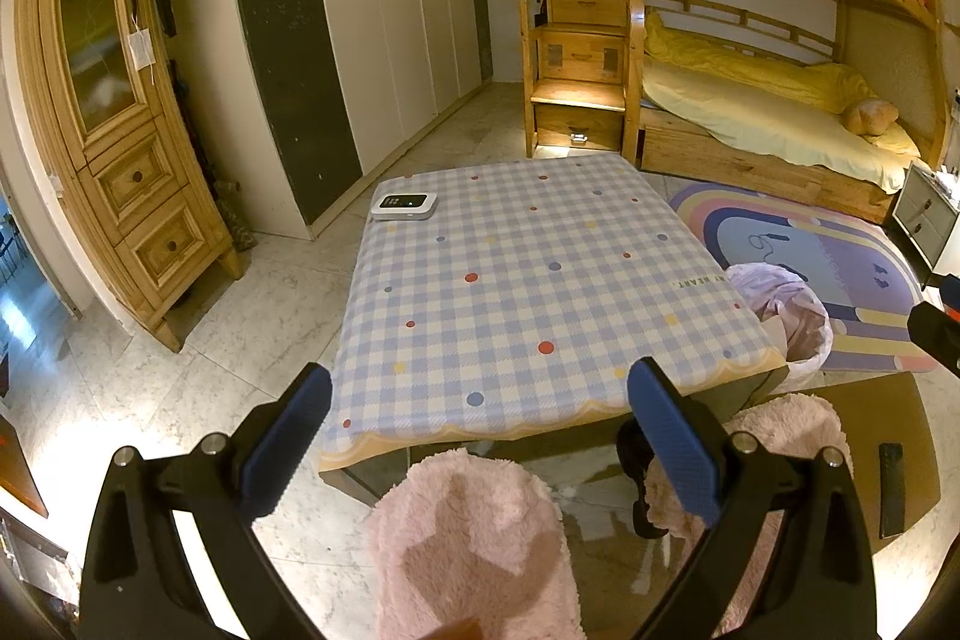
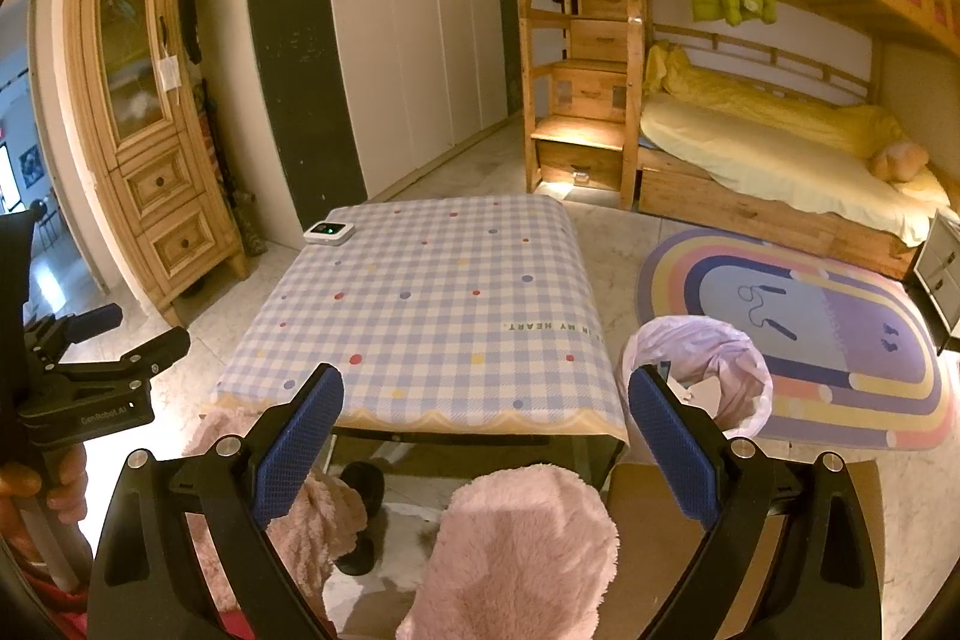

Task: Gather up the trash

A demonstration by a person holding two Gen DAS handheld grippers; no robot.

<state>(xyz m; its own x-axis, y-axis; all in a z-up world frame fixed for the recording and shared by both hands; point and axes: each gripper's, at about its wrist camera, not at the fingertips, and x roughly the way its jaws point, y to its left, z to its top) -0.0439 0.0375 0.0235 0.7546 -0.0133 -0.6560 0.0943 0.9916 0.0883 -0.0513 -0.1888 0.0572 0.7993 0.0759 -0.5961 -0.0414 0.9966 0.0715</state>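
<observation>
A trash bin (image 2: 699,373) lined with a pale pink bag stands on the floor right of the table; paper scraps (image 2: 702,391) lie inside. It also shows in the left wrist view (image 1: 792,316). The low table (image 1: 528,280) has a blue-checked cloth and also shows in the right wrist view (image 2: 432,322). My left gripper (image 1: 480,424) is open and empty above the table's near edge. My right gripper (image 2: 486,424) is open and empty, near the table's front edge beside the bin. The left gripper also shows at the left of the right wrist view (image 2: 99,340).
A small white device (image 1: 405,206) lies at the table's far left corner. My knees in pink fleece (image 2: 522,550) are below the grippers. A rainbow rug (image 2: 810,334), bunk bed (image 2: 780,142), wooden cabinet (image 1: 120,130) and white wardrobe (image 1: 390,10) surround the table.
</observation>
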